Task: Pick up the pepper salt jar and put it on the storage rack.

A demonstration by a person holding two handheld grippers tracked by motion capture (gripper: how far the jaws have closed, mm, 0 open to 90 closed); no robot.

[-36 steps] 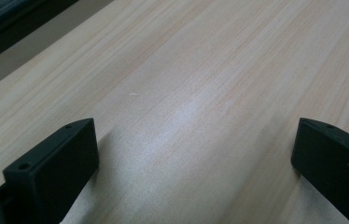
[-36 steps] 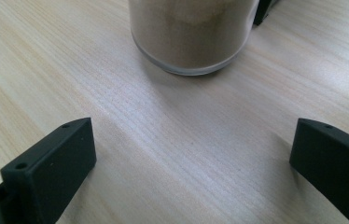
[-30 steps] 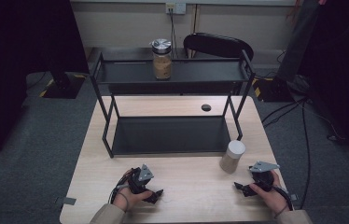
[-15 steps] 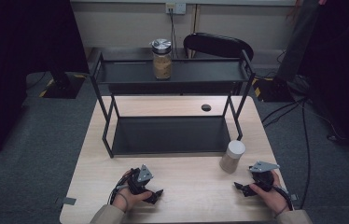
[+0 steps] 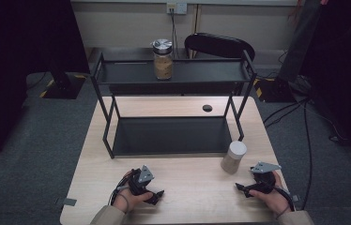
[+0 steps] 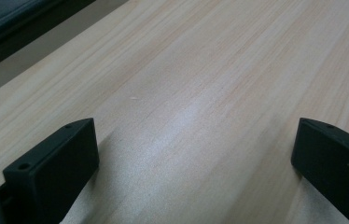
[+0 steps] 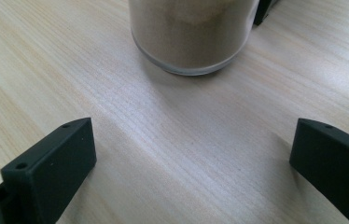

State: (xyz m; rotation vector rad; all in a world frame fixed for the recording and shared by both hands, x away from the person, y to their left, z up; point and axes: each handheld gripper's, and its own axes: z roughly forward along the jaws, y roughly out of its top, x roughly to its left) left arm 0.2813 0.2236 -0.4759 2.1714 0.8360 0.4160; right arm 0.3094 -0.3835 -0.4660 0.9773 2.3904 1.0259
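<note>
Pale wood-grain worktop (image 5: 183, 187) carrying a black two-tier metal rack (image 5: 171, 112) toward its far edge. Left gripper (image 5: 154, 196) held low over the near edge, left of centre, gripped by a hand (image 5: 129, 194) entering from below, sleeve at the wrist; jaws pointing right and slightly toward the near edge. Seen along the left gripper view: jaws spread wide, bare wood between them, nothing pinched. Right gripper (image 5: 240, 188) held low near the near right corner, hand (image 5: 270, 194) wrapped around its body, grey three-cornered plate on top; jaws pointing left. Seen along the right gripper view (image 7: 191, 154): jaws likewise spread wide, empty, aimed at the base of a lidded jar (image 7: 193, 35) standing just ahead on the wood, clear of both jaws.

Lidded jar (image 5: 233, 157): short upright cylinder, clear wall filled with tan powder or grain, pale lid on top; standing on the worktop toward the right edge, just in front of the rack's near right leg, near the right gripper and well apart from the left. Second jar (image 5: 163, 59), glass with metal lid and tan contents, upright on the rack's upper shelf, left of its middle.
</note>
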